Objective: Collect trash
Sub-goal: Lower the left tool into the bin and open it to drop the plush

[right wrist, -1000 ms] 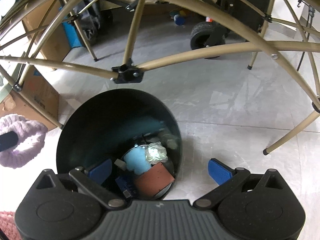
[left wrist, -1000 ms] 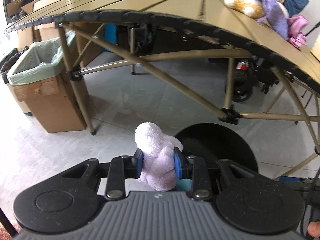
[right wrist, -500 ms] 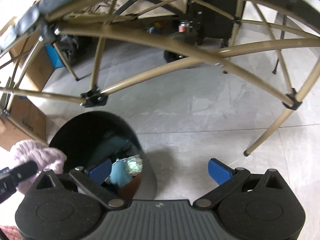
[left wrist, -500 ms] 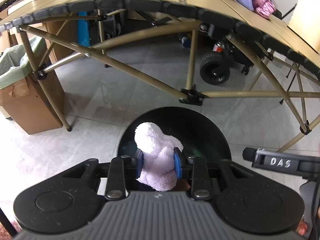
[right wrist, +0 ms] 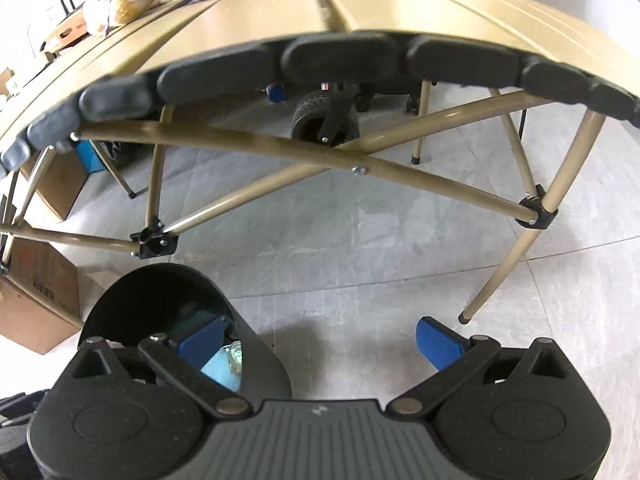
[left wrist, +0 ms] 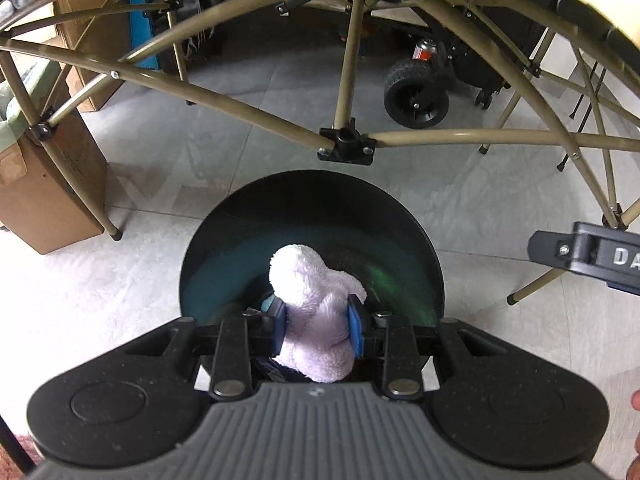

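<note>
While the bin serves as landmark, the lines below place each thing against it.
Bin: a round black bin [left wrist: 312,216] stands on the grey tiled floor [left wrist: 120,300], just in front of the table's lower crossbars.
Left tool: the left tool [left wrist: 316,324] hangs over the bin's near rim, its blue pads pressed into a pale lilac plush toy [left wrist: 316,308] from both sides.
Plush toy: pinched between those pads, above the bin's mouth, its rounded end pointing away from the camera.
Right tool: the right tool [right wrist: 320,344] is to the right of the bin, spread wide with nothing between its blue pads; its left pad overlaps the bin's opening in the right wrist view, its right pad is over bare floor.
Bin contents: a light blue piece [right wrist: 224,372] and a crinkled clear wrapper [right wrist: 236,356] show inside.
Table: the tan slatted table [right wrist: 360,12] rises beyond the bin, its tan frame [left wrist: 440,136] crossing just behind it.
Cardboard box: a brown box [left wrist: 44,196] sits on the floor left of the bin.
Black wheel: a black wheel [left wrist: 416,94] sits under the table, beyond the bin.
</note>
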`<action>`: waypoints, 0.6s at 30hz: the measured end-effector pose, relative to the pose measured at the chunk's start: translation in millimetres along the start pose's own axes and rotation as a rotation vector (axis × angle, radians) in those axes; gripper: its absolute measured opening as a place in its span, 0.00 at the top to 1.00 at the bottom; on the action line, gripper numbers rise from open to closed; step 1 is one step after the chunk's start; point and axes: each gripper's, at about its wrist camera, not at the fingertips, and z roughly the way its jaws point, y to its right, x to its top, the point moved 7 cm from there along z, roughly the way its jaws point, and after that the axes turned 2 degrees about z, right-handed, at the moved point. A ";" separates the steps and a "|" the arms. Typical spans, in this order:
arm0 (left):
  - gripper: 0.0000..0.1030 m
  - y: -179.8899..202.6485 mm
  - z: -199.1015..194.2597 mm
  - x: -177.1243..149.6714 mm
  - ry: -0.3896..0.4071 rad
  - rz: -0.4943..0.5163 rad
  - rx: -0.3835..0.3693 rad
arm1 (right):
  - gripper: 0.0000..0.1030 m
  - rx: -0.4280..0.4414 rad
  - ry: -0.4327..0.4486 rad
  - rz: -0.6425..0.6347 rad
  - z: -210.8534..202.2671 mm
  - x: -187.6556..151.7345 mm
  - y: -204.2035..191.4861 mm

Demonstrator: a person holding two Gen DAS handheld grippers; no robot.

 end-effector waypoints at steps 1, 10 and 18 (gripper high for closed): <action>0.70 0.2 2.7 -0.1 -0.007 -0.002 0.002 | 0.00 -0.002 0.001 0.003 -1.2 -0.1 0.2; 0.70 6.0 29.2 -3.9 -0.082 -0.034 0.016 | 0.00 -0.012 -0.008 0.008 -1.1 -0.9 4.7; 0.70 4.7 48.9 -12.7 -0.166 -0.044 0.044 | 0.00 -0.025 -0.026 0.010 3.8 -4.3 8.9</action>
